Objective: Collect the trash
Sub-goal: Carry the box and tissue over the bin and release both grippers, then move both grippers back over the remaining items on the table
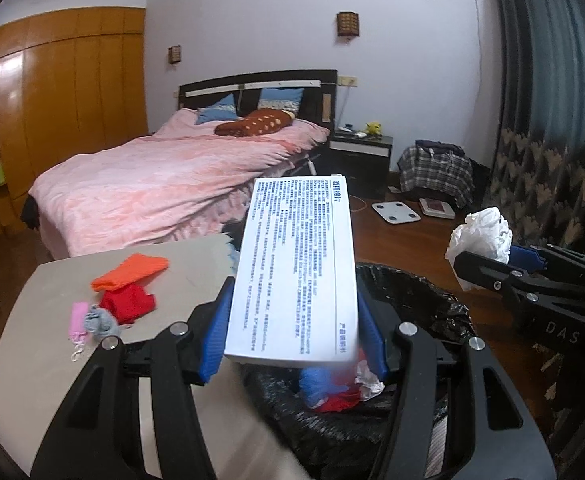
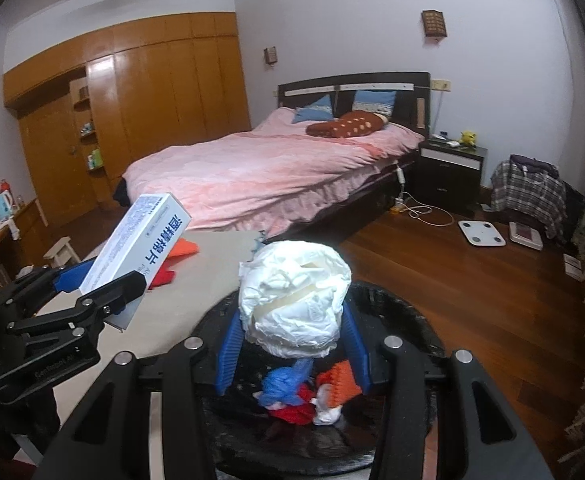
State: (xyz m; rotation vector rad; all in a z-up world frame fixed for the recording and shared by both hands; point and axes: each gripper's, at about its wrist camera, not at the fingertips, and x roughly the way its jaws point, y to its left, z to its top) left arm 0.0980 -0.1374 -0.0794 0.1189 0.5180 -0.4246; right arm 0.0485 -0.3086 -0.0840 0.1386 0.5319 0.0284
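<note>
My left gripper (image 1: 292,340) is shut on a white box with blue print (image 1: 296,268), held over the near rim of the black-lined trash bin (image 1: 424,292). The box also shows in the right wrist view (image 2: 140,240), with the left gripper (image 2: 92,292) beside the table. My right gripper (image 2: 292,344) is shut on a crumpled white paper wad (image 2: 294,298) above the bin (image 2: 404,320). The wad also shows in the left wrist view (image 1: 480,236). Blue, red and orange scraps (image 2: 300,392) lie in the bin.
A grey table (image 1: 52,320) left of the bin carries orange (image 1: 132,270), red (image 1: 128,304), pink (image 1: 78,320) and grey (image 1: 100,322) items. A pink bed (image 1: 164,184) stands behind. A scale (image 1: 396,212) lies on the wood floor.
</note>
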